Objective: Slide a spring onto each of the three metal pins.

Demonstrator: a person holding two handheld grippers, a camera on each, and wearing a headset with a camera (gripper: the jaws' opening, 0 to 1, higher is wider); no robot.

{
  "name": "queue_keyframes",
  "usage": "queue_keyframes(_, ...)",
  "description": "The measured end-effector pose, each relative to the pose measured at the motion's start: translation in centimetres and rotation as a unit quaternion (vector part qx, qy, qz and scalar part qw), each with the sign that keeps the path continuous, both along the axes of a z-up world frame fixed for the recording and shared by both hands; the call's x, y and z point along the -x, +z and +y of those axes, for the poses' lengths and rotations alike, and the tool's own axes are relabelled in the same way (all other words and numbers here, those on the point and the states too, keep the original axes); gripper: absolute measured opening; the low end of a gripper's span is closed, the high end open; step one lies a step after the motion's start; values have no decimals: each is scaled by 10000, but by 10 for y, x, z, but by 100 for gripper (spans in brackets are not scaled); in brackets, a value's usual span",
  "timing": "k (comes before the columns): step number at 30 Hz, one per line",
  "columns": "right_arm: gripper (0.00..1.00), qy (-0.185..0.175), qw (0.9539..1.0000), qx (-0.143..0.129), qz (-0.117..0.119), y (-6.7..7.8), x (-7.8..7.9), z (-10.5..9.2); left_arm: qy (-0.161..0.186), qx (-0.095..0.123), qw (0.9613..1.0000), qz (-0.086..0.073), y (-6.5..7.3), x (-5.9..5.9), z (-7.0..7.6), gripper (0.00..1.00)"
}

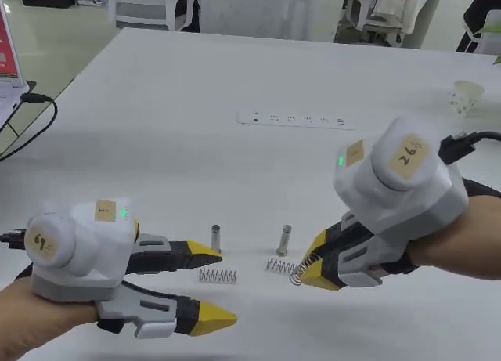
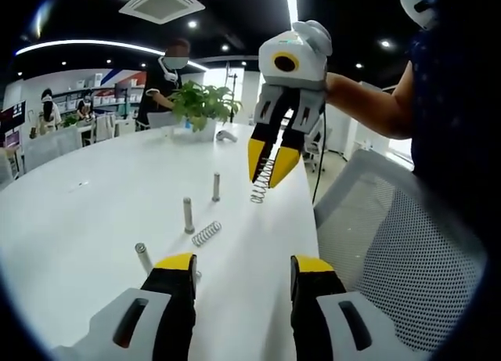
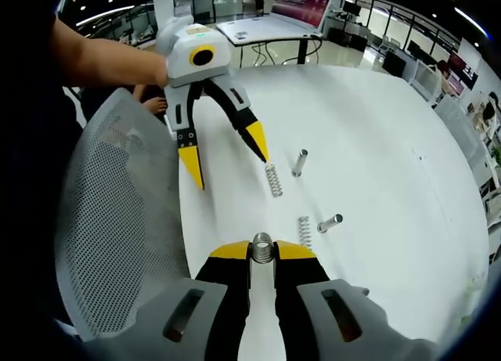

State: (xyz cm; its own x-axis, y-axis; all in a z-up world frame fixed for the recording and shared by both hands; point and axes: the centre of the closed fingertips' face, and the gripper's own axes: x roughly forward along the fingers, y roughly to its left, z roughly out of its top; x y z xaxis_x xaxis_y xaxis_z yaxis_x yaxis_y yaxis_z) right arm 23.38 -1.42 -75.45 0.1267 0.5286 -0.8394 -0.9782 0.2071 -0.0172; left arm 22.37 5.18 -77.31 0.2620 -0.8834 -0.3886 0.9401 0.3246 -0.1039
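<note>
Two short metal pins [image 1: 215, 237] [image 1: 284, 240] stand upright on the white table [image 1: 235, 79]. One loose spring [image 1: 218, 276] lies in front of the left pin and another spring [image 1: 280, 265] lies by the right pin. My right gripper [image 1: 309, 267] is shut on a third spring [image 3: 262, 248], held end-on between its yellow tips just above the table. My left gripper [image 1: 218, 286] stands open at the lower left, nothing between its fingers. In the left gripper view three pins [image 2: 216, 186] [image 2: 188, 214] [image 2: 143, 258] stand in a row, with the left gripper [image 2: 244, 263] behind them.
A white power strip [image 1: 297, 120] lies mid-table and a paper cup [image 1: 467, 97] stands at the far right. A black cable [image 1: 31, 126] hangs off the left edge. A mesh chair [image 2: 391, 243] sits beside the table. A potted plant [image 2: 200, 102] stands at the far end.
</note>
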Motion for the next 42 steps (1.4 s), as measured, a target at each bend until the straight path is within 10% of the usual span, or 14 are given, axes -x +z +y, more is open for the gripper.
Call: queue_keyframes(42,8,-1042,9941,126,-259,16,-37,-59,562,123,9983,64,-12,-21,33,64)
